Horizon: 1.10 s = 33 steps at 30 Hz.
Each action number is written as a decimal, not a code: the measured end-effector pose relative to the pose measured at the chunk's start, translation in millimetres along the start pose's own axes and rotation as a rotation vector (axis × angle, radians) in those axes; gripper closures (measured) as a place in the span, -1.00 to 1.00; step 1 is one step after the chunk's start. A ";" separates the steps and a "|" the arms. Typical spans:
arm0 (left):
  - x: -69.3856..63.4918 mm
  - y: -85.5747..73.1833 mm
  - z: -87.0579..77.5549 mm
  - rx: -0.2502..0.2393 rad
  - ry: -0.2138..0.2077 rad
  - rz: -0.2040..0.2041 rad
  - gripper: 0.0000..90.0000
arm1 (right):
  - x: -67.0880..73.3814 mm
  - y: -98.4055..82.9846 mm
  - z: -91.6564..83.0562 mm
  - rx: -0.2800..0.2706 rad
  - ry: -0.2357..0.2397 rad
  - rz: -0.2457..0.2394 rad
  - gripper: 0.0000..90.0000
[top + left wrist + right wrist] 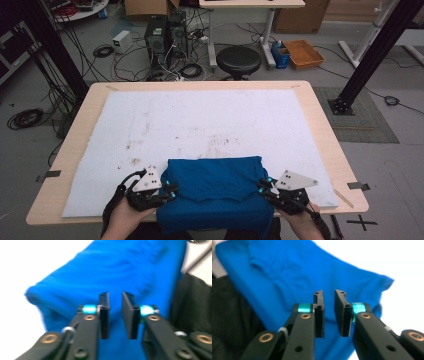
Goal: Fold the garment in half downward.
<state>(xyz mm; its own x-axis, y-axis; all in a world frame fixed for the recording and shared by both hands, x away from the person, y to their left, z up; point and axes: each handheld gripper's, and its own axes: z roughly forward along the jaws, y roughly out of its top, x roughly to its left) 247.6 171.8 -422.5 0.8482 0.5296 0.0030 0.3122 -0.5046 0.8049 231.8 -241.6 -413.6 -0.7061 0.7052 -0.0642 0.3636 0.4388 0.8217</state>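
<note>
The blue garment lies folded at the middle of the desk's near edge, on the white mat that covers most of the desk. Its lower part hangs over the near edge toward the person. The garment sits between the two grippers: the left gripper is at its left side edge, and the right gripper is at its right side edge. Both point inward at the cloth.

In the left gripper view the left gripper has its jaws parted by a narrow gap, with the garment behind and below them. No cloth is visible between the pads. In the right gripper view the right gripper shows the same narrow gap, again with the garment lying beyond the tips and nothing pinched. Both close views are blurred, so light contact of a jaw tip with the fabric cannot be ruled out.

The garment is a plain saturated blue. From the high view it reads as a roughly rectangular fold with a straight far edge parallel to the desk's far edge. A curved seam line crosses its near half. The right gripper view shows soft creases and one pointed fold corner resting on the mat.

The mat carries faint brown marks near its centre. A hand holds each gripper from the near side.
</note>
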 end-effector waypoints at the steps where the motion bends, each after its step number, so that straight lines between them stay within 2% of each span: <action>1: 9.3 4.6 0.1 -0.037 0.053 -0.048 0.40 | -5.4 2.2 1.5 -0.011 -0.022 0.019 0.52; 4: 25.2 11.1 2.6 -0.098 0.114 -0.113 0.23 | -23.8 9.7 10.6 -0.038 -0.066 0.104 0.38; 5: 25.2 11.1 2.6 -0.098 0.114 -0.113 0.22 | -23.8 9.7 10.6 -0.038 -0.066 0.104 0.38; 6: 31.3 13.2 4.5 -0.104 0.127 -0.130 0.22 | -30.0 12.7 14.7 -0.046 -0.078 0.121 0.34; 7: 43.9 15.8 10.0 -0.108 0.140 -0.175 0.20 | -41.0 19.7 24.3 -0.054 -0.114 0.154 0.29; 8: 50.0 16.6 13.4 -0.107 0.146 -0.192 0.20 | -45.6 23.3 29.9 -0.053 -0.133 0.167 0.27; 9: 50.0 16.6 13.4 -0.107 0.146 -0.192 0.20 | -45.6 23.3 29.9 -0.053 -0.133 0.167 0.27; 10: 60.1 17.0 21.0 -0.095 0.148 -0.233 0.20 | -55.2 28.7 42.4 -0.039 -0.140 0.205 0.27; 11: 60.1 17.0 21.0 -0.095 0.148 -0.233 0.20 | -55.2 28.7 42.4 -0.039 -0.140 0.205 0.27; 12: 64.3 16.5 24.9 -0.082 0.147 -0.246 0.20 | -58.7 30.3 48.5 -0.025 -0.133 0.237 0.27; 13: 70.2 14.4 31.9 -0.053 0.149 -0.275 0.20 | -64.0 30.1 59.7 0.006 -0.130 0.258 0.31; 14: 70.2 14.4 31.9 -0.053 0.149 -0.275 0.20 | -64.0 30.1 59.7 0.006 -0.130 0.258 0.31; 15: 73.1 11.7 37.4 -0.019 0.150 -0.289 0.21 | -66.1 27.5 68.0 0.047 -0.111 0.283 0.34; 17: 74.4 8.2 40.8 0.004 0.142 -0.304 0.23 | -66.9 23.6 73.7 0.081 -0.093 0.282 0.41; 18: 74.4 8.2 40.8 0.004 0.142 -0.304 0.27 | -67.3 21.5 75.8 0.096 -0.082 0.280 0.43; 20: 74.7 3.4 43.3 0.048 0.141 -0.307 0.34 | -68.2 17.5 78.5 0.117 -0.077 0.284 0.49; 24: 73.6 0.6 43.3 0.049 0.131 -0.325 0.40 | -69.5 11.9 79.7 0.131 -0.048 0.280 0.59; 26: 71.0 0.9 44.1 0.052 0.128 -0.310 0.46 | -68.1 11.4 79.3 0.132 -0.041 0.274 0.64; 28: 69.6 0.6 44.4 0.050 0.093 -0.305 0.65 | -67.0 10.9 79.4 0.132 -0.022 0.270 0.75; 30: 67.0 0.7 44.4 0.046 0.094 -0.287 0.77 | -65.6 11.2 79.0 0.133 -0.020 0.265 0.84; 33: 66.7 0.6 43.4 0.042 0.091 -0.271 0.84 | -66.7 11.4 77.2 0.130 -0.015 0.262 0.89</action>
<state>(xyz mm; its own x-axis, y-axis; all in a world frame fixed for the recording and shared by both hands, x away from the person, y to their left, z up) 323.0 177.3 -447.5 0.6901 0.7070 -0.1545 0.5416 -0.3629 0.7583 330.0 -240.7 -443.7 -0.5692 0.8117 0.1309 0.6077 0.3081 0.7320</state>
